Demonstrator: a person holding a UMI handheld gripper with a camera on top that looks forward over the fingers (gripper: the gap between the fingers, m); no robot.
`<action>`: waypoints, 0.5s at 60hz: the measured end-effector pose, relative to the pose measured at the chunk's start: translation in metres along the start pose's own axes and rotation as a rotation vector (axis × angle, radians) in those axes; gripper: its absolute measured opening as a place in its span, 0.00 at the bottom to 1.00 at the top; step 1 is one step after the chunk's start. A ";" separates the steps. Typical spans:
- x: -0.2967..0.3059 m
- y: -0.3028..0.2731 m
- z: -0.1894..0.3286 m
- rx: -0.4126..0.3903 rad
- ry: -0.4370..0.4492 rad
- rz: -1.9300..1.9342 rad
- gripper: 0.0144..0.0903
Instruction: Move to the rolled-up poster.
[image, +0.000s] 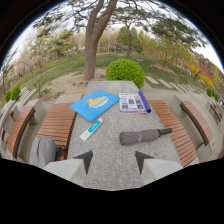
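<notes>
My gripper (114, 161) is over the near end of the table, level and pointing straight along it. Its two dark, pointed fingers (85, 160) stand well apart, so it is open, and they hold nothing; only bare table lies between them.

The poster (145, 101) is a thin purple roll at the far right part of the table, beyond the fingers and well apart from them. It lies just beside the right edge of a leaflet (132, 103), which is flat, with small printed pictures on it; I cannot tell if they touch. Left of the leaflet is a blue book (94, 104), flat and turned a little at an angle, with a yellow and white picture on the cover. Nearer to me, a white and teal tube (91, 129) lies diagonally ahead of the left finger. A folded grey umbrella (143, 135) with a black handle lies ahead of the right finger, across the table.

The table (112, 150) is grey, speckled stone, long and rectangular. Benches (56, 125) of brown wooden slats stand at both sides, and a grey bag (42, 150) rests on the left one. Beyond the table are a round green bush (125, 71), a tree (92, 47), grass and paths.
</notes>
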 end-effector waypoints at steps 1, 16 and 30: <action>0.003 -0.001 0.002 -0.001 0.003 0.002 0.92; 0.053 -0.033 0.072 -0.018 0.009 -0.001 0.92; 0.097 -0.074 0.170 -0.057 -0.014 -0.029 0.92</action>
